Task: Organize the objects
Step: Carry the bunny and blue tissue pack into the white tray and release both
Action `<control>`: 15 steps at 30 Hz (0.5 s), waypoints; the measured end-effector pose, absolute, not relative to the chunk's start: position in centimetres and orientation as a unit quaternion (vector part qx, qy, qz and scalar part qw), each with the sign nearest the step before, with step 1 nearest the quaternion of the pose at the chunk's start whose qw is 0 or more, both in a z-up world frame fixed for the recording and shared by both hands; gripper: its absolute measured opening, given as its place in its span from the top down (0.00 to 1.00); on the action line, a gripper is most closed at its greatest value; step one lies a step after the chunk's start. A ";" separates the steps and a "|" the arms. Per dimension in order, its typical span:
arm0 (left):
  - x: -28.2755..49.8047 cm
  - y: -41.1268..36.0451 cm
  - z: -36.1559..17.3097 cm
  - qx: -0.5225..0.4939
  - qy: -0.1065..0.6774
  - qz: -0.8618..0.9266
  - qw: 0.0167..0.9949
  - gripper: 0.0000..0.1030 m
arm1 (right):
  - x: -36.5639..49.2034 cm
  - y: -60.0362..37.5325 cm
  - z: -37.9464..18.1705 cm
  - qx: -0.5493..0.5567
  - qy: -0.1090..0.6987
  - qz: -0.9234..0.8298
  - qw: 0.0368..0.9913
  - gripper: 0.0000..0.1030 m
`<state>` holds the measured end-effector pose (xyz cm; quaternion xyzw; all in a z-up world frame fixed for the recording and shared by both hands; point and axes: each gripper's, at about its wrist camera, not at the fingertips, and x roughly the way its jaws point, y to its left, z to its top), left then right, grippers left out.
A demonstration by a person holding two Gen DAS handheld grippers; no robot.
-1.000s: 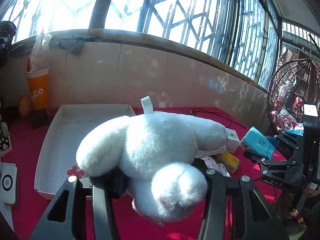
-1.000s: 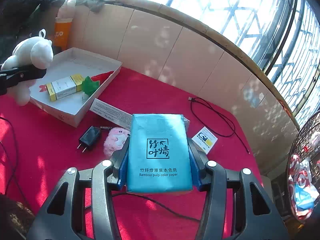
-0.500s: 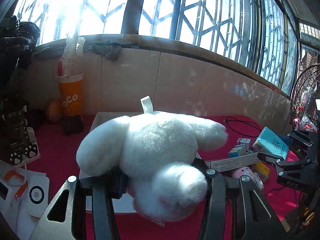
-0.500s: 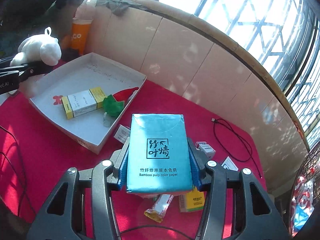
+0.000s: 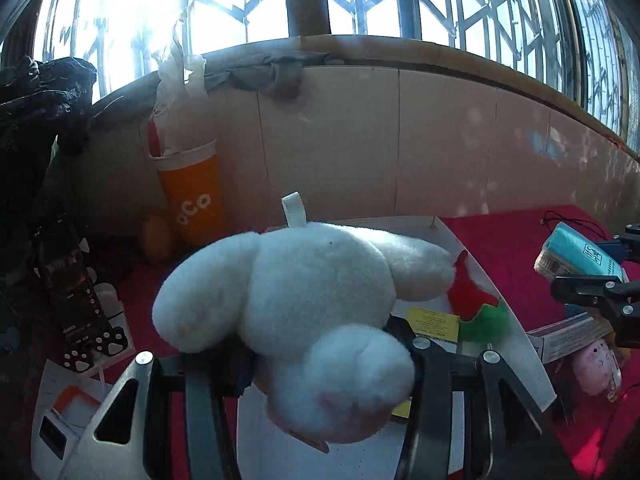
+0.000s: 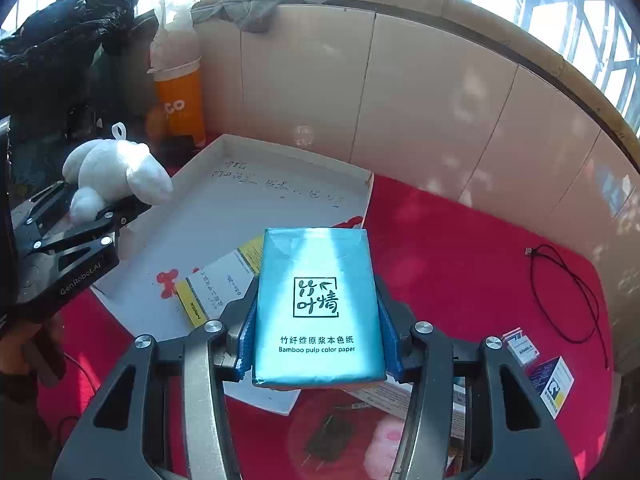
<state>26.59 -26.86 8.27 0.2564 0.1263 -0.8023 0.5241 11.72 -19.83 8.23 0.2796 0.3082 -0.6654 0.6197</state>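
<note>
My left gripper [image 5: 324,356] is shut on a white plush toy [image 5: 304,292], held above the near left part of a shallow white cardboard tray [image 5: 476,272]. From the right wrist view the same plush toy [image 6: 116,176] hangs over the tray's left rim [image 6: 132,240]. My right gripper [image 6: 318,344] is shut on a teal tissue pack [image 6: 318,304], held over the tray's near right corner. A yellow-and-white box [image 6: 218,284] and a red-and-green soft toy [image 5: 474,304] lie in the tray.
An orange cup [image 6: 178,104] and black bags [image 6: 60,36] stand at the back left by the tiled wall. A black cable [image 6: 568,280], small boxes [image 6: 524,350] and a pink plush [image 5: 594,364] lie on the red cloth to the right. Papers and a remote [image 5: 76,300] sit left.
Both grippers have swung left toward the tray with their loads. The tray now lies under both, and the orange cup and black bags have come closer in view.
</note>
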 end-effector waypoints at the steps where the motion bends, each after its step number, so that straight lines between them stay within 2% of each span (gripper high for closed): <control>1: 26.4 -27.4 7.9 0.261 0.130 -0.798 0.527 0.52 | 11.8 -20.9 7.8 0.289 0.309 -0.663 0.618 0.52; 8: 26.0 -30.1 4.6 0.293 0.170 -0.781 0.524 0.52 | 12.5 -27.1 3.6 0.328 0.331 -0.655 0.595 0.52; 15: 27.1 -31.2 3.9 0.292 0.182 -0.772 0.534 0.51 | 13.1 -30.7 2.0 0.334 0.325 -0.666 0.582 0.51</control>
